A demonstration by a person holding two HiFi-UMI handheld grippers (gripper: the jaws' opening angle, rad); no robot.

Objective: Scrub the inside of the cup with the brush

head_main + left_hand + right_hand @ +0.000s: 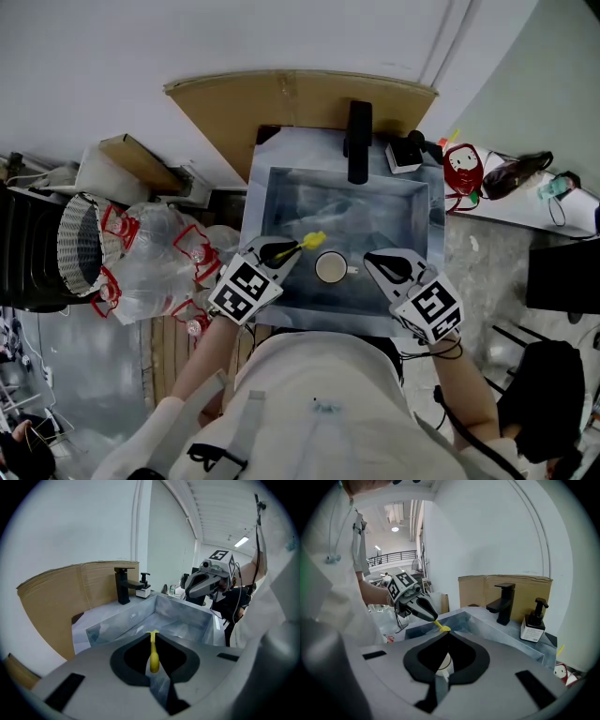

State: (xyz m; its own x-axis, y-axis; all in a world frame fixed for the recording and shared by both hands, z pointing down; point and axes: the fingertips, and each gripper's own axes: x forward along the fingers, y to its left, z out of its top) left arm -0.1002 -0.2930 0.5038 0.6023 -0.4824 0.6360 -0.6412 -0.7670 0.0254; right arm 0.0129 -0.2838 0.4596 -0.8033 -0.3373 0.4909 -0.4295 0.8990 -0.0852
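Right gripper (380, 265) jaws clenched on the handle of the cup (330, 268), steadying it upright in the sink (375, 202). Left gripper (281, 253) jaws grasp the brush (312, 241); its head sticks out ahead of them, near the rim and not yet inside.

Grey rectangular sink basin (260, 187): rear half of floor open, walls on all four sides. Black square-bodied tap (359, 141) at middle of back rim, spout overhanging the basin, bars a straight approach from behind. White soap bottle with black pump (405, 155) on ledge just right of tap. Brown cardboard sheet (234, 103) closes off the rear. Front of basin crowded: small white cup (331, 268) between left gripper (297, 247), clamped on thin yellow brush (312, 241), and right gripper (367, 256), jaws closed. Clear plastic bags with red handles (150, 253) fill the left flank
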